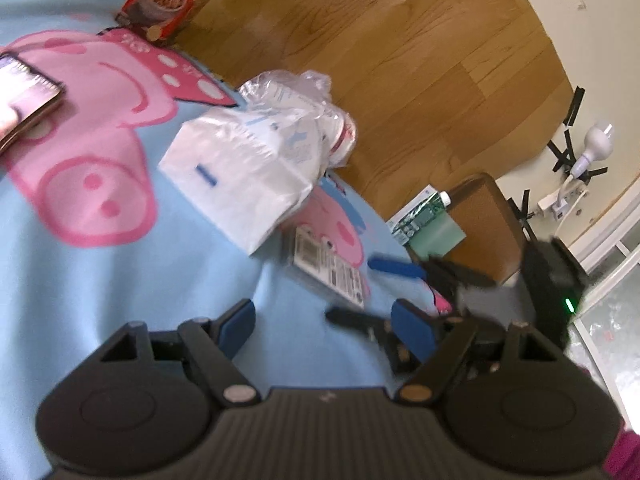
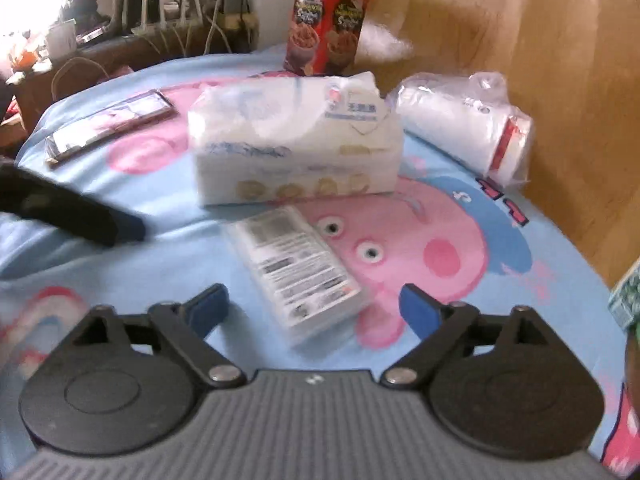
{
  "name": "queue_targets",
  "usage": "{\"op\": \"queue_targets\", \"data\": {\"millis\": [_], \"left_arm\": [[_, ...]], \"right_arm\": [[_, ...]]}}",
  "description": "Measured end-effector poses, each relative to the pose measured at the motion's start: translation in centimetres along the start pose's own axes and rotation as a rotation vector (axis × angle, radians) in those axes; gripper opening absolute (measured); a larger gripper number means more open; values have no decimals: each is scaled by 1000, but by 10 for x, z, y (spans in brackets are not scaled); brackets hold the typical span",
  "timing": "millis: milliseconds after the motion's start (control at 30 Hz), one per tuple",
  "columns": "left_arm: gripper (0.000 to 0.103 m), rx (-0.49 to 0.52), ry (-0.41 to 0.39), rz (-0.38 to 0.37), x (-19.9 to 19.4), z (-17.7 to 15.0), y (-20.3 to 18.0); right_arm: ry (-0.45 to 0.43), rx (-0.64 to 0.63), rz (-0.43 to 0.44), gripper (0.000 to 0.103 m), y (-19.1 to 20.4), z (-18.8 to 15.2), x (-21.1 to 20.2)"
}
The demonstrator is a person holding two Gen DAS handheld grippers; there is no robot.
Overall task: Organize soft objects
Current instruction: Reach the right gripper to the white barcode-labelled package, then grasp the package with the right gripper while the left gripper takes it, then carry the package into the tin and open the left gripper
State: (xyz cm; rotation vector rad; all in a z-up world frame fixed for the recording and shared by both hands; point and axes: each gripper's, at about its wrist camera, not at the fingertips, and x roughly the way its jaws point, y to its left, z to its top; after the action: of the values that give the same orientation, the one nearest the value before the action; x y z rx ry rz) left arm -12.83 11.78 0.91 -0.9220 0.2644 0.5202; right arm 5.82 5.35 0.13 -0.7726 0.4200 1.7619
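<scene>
A white soft tissue pack (image 2: 296, 140) lies on the light blue cartoon sheet (image 2: 160, 264). To its right is a clear bag holding a white roll (image 2: 464, 124). A small flat pack with a printed label (image 2: 296, 264) lies nearer, seen between the fingers of my right gripper (image 2: 314, 292); the pads stand wide of it and the gripper is open. My left gripper (image 1: 324, 306) is open above the sheet with nothing held. The tissue pack (image 1: 236, 176) and the bagged roll (image 1: 304, 120) lie beyond it. One left finger (image 2: 72, 212) enters the right wrist view from the left.
A red snack box (image 2: 328, 16) stands at the sheet's far edge. A dark flat phone-like item (image 2: 112, 124) lies at the far left. Beyond the bed's edge are the wooden floor (image 1: 400, 60), a brown stool (image 1: 484, 220) and a green carton (image 1: 424, 216).
</scene>
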Motion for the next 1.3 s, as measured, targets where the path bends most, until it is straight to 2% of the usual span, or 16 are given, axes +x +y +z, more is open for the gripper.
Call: {"op": "queue_targets", "data": {"millis": [67, 100, 200, 300, 367, 433, 500, 600, 733, 833, 967, 1100, 1300], "left_arm": [[78, -8, 11, -10, -1, -1, 0], [78, -10, 17, -11, -1, -1, -1], [75, -17, 40, -11, 7, -1, -4], [70, 5, 63, -21, 14, -6, -11], [66, 24, 74, -22, 16, -11, -16], [59, 32, 98, -33, 17, -17, -21], [58, 31, 118, -54, 18, -25, -25], [54, 82, 154, -65, 21, -38, -40], [42, 131, 227, -103, 32, -50, -62], [41, 190, 244, -136, 38, -50, -84], [41, 286, 258, -206, 51, -41, -131], [41, 431, 294, -270, 80, -44, -193], [41, 633, 381, -391, 137, -81, -288]], "right_arm": [[32, 82, 73, 74, -10, 4, 3], [30, 122, 106, 69, -13, 4, 0], [38, 130, 118, 65, 7, -5, -11], [41, 202, 103, 65, 28, -23, -37], [13, 243, 91, 61, 42, -38, -53], [-29, 281, 55, 59, 59, -57, -66], [-77, 284, 10, 59, 76, -71, -75], [-135, 268, -65, 59, 97, -87, -83], [-198, 301, -100, 59, 94, -98, -91], [-246, 285, -168, 59, 95, -102, -108], [-343, 290, -279, 59, 84, -108, -135], [-427, 343, -421, 59, 59, -123, -167], [-478, 475, -626, 59, 9, -162, -213]]}}
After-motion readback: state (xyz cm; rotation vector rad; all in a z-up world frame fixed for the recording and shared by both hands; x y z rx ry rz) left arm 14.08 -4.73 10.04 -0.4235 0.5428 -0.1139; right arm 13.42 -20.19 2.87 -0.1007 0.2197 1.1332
